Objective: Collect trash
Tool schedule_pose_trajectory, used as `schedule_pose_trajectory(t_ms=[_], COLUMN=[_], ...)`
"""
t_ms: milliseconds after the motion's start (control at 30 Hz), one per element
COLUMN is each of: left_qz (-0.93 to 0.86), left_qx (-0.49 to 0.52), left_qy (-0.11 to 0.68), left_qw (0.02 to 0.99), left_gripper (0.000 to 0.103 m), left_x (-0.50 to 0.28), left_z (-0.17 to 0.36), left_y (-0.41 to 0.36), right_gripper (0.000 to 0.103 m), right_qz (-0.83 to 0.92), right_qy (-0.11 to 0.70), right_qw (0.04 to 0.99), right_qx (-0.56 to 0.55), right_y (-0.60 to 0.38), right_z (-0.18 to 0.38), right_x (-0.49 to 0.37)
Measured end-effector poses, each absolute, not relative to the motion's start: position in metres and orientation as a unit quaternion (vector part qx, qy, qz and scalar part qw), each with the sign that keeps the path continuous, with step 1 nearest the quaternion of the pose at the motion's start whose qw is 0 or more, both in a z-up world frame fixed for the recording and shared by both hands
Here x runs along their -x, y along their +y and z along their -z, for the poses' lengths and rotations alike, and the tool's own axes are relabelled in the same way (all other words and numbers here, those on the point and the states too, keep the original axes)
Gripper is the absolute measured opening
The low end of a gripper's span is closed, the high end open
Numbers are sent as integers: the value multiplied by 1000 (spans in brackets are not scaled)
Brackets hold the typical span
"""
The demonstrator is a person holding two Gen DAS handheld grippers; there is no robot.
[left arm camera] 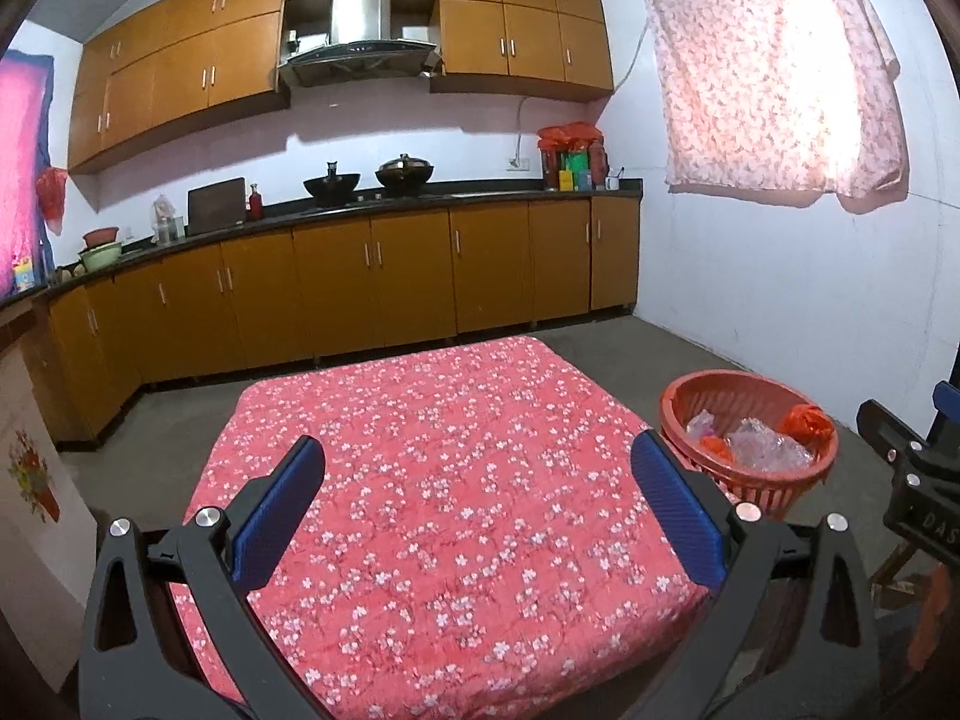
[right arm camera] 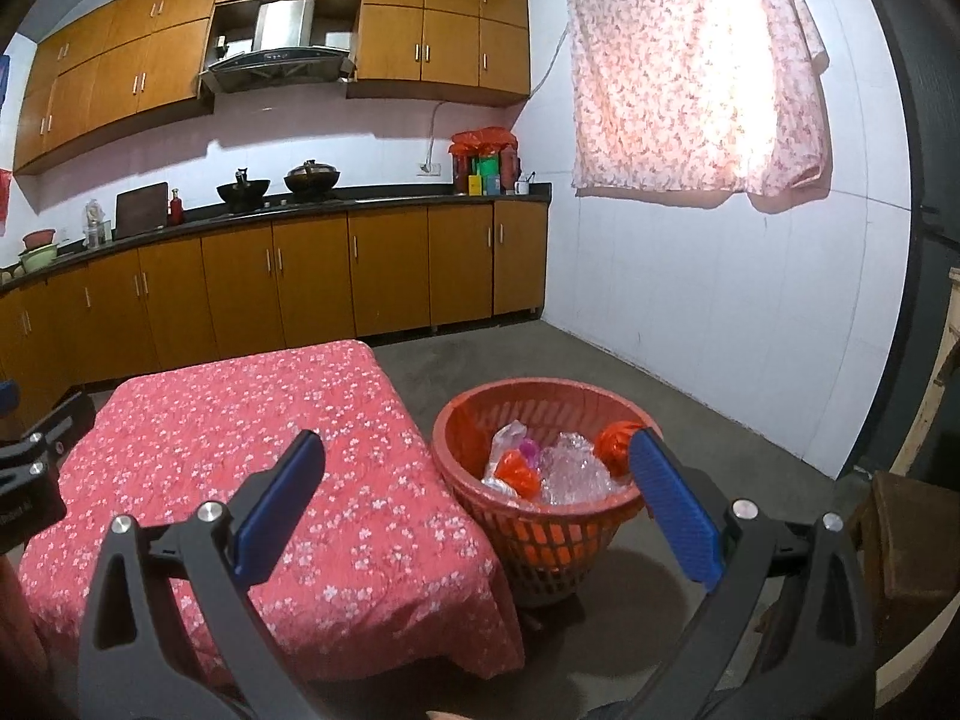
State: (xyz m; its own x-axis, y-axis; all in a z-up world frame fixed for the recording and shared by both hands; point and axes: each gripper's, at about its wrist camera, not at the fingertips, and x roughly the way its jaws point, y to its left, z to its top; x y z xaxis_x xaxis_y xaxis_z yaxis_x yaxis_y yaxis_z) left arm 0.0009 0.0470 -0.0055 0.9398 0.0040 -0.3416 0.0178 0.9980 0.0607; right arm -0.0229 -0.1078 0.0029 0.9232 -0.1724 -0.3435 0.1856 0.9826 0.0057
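Both grippers' jaws wide, empty; upright basket of trash beside table.

Left gripper and right gripper, jaws apparently wide apart, nothing held.

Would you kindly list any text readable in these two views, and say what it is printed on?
"DAS", cut off at the frame edge: on the black body of the right gripper, seen from the left wrist view.
Packages by the red bag on the dark kitchen counter: print too small to read.
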Motion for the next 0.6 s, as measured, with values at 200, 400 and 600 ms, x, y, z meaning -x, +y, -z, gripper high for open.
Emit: schedule_pose_trajectory(t_ms=[200, 400, 600], left_qz=[10, 13, 20], left_qx=[-25, -32, -30], left_qy=[168, 162, 170], left_qw=[985, 986, 985], left_gripper=[101, 101, 101], left_x=[8, 12, 9], left_z=[7, 9, 13], left_y=[48, 45, 42], right_gripper=[99, 99, 99], right_qz=[95, 95, 94], right_qy=[175, 175, 181], right_qw=[980, 979, 978], right_qx=[-29, -33, -32], right_y=[-112, -114, -113], right_z=[2, 6, 10], right_x=[30, 33, 33])
